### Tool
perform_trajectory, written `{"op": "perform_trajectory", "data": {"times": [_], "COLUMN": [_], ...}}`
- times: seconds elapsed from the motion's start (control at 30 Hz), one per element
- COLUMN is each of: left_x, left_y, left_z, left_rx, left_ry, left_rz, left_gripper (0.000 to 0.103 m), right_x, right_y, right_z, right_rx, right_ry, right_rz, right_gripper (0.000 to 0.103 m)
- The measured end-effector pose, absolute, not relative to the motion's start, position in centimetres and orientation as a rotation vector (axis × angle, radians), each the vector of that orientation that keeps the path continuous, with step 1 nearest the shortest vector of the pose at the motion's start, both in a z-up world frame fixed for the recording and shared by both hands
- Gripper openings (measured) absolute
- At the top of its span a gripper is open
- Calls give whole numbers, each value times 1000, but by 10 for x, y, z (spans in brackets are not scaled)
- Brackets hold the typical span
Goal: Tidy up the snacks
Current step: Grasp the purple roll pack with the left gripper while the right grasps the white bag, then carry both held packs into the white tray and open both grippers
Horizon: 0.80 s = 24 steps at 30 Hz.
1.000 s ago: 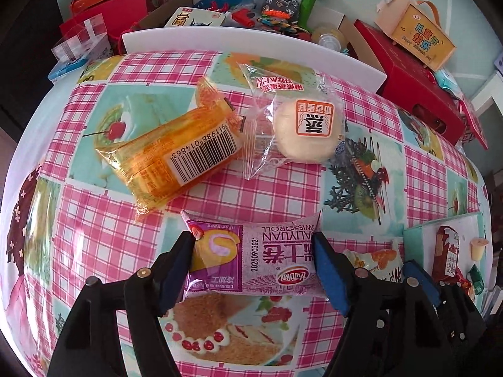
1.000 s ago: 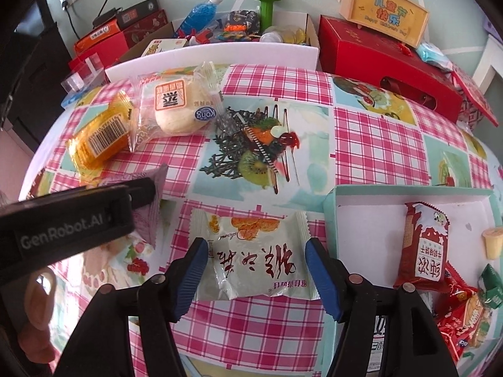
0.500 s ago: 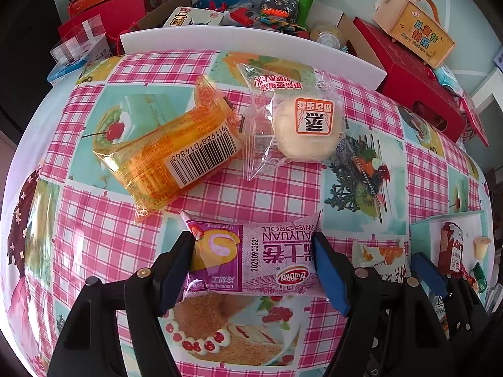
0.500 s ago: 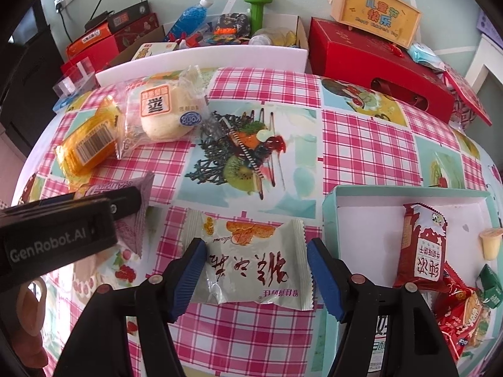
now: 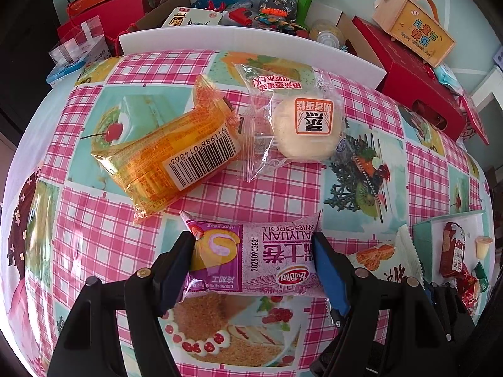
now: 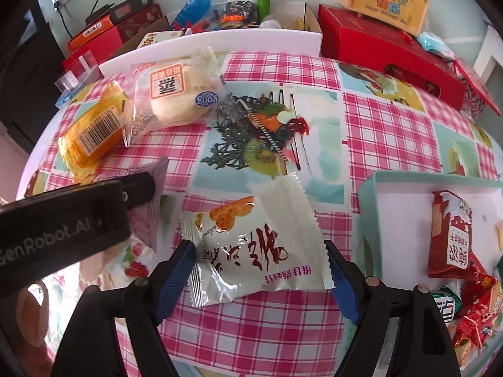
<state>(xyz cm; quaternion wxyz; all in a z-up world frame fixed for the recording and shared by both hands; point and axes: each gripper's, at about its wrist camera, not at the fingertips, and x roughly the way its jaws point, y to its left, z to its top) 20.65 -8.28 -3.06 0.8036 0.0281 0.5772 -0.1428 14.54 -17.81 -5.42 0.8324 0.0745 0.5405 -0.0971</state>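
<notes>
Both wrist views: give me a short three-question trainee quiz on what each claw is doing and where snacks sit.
1. True or false: the left claw has a purple Swiss roll packet between its fingers.
2. What lies between the right claw fingers: A white packet, B orange packet, C steamed cake?
3. Fill in: the red packet lies inside the teal ___.

Key: 1 true; 2 A; 3 tray.

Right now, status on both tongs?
Left tongs shut on purple roll pack. Right tongs shut on white pack, lifting. Tray path open.
</notes>
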Motion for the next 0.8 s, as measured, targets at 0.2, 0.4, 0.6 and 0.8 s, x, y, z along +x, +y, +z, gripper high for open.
{"op": "perform_trajectory", "data": {"times": [0.2,0.4,0.6,0.8], "left_x": [206,205,204,199], "left_y": [-83,-84,-86,-91], "left_z": [-31,-31,-30,-27], "left_rx": [65,74,82,96], "left_ry": [1235,1232,1233,1235], "left_rz": [-303,-300,-303,-314], "left_gripper": [76,76,76,76], "right_x": [141,135,129,120], "right_y": [-177,-180,-184,-193], "right_z": [-49,-39,-31,-23], "right_rx": [182,187,221,256], "right_ry": [1124,1097,1079,1055], "right_rz": [-209,-200,-184,-181], "right_gripper": [58,45,34,25]}}
